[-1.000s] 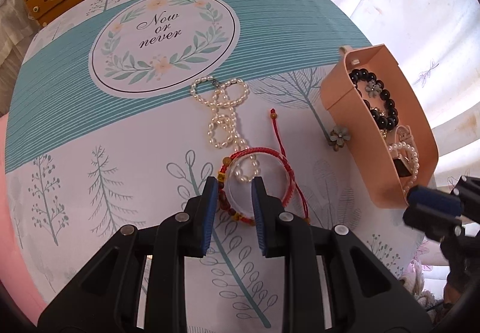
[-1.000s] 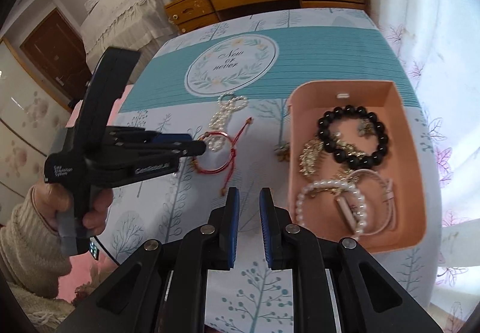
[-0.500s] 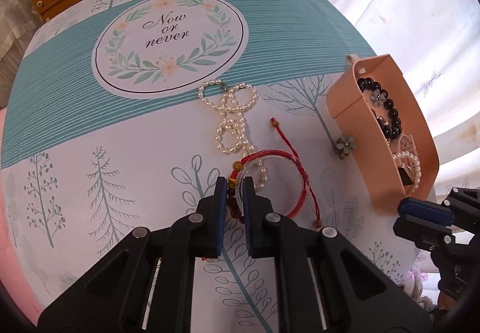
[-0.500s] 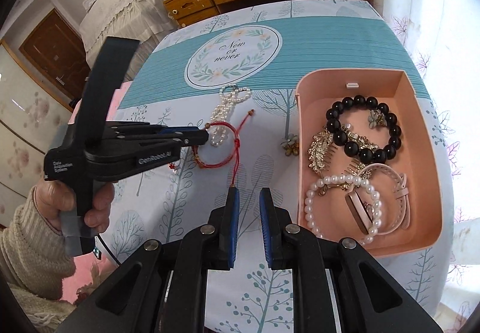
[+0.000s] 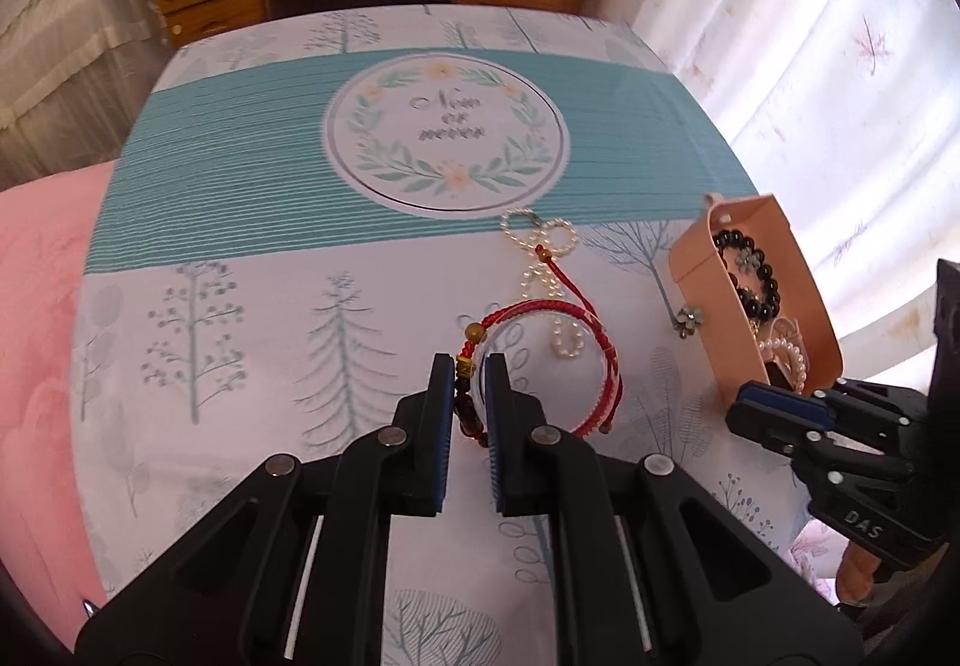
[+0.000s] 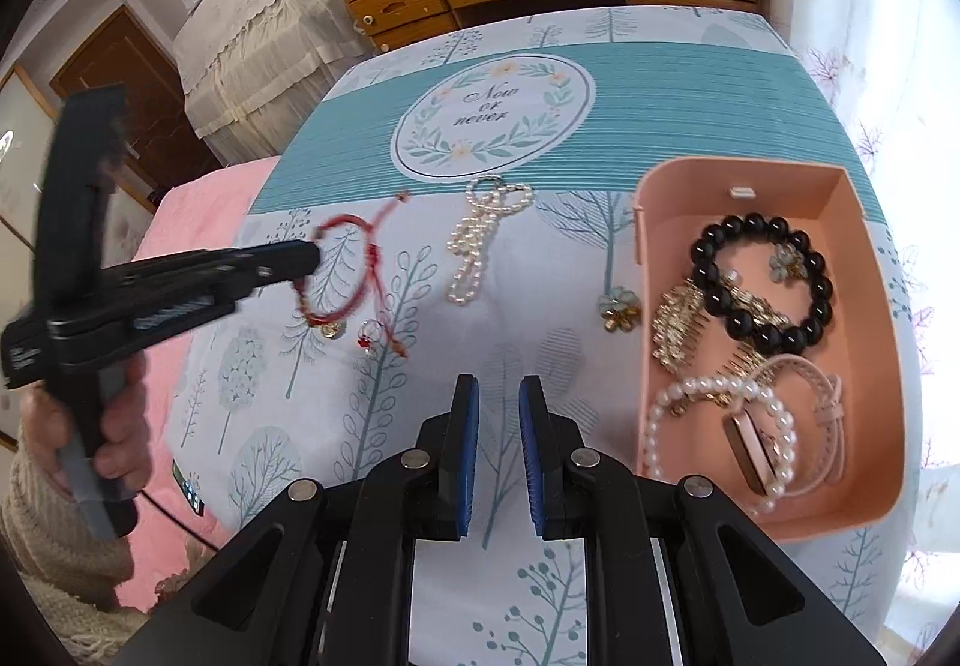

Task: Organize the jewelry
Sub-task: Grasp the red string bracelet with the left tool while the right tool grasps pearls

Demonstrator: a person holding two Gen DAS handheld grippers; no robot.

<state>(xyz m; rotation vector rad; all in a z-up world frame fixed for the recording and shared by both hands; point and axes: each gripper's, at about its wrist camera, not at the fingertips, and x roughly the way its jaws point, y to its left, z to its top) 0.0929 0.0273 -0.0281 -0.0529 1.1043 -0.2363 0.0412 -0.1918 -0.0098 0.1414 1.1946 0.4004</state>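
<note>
Red cord bracelet: the red woven cord bracelet with amber and dark beads [image 5: 543,360] is pinched at its beaded side in the left claw [image 5: 462,414], clenched on it; in the right wrist view it hangs clear of the cloth, its tails dangling.
Right claw: the right claw [image 6: 498,462] hovers low over the tree-printed tablecloth [image 6: 528,366] just beside the box, its pads close together with nothing between them; judged free to steady the box.
Grip advice: hold the clench firm on the beads, since the cord itself is thin and could slip; travel gently so the loose tails do not swing.
White pearl strand: the looped white pearl strand [image 6: 480,240] lies on the table beyond the bracelet; carry high enough that the tails do not snag it.
Small flower charm: a small pale flower-shaped charm [image 6: 621,306] lies just outside the box wall, on the likely path; pass above it.
Pink box: the pink plastic open box [image 6: 876,270] already holds a black bead bracelet [image 6: 762,282], a gold comb, a pearl bracelet and a pink-strapped watch; release over the barer far end, low inside the walls.
</note>
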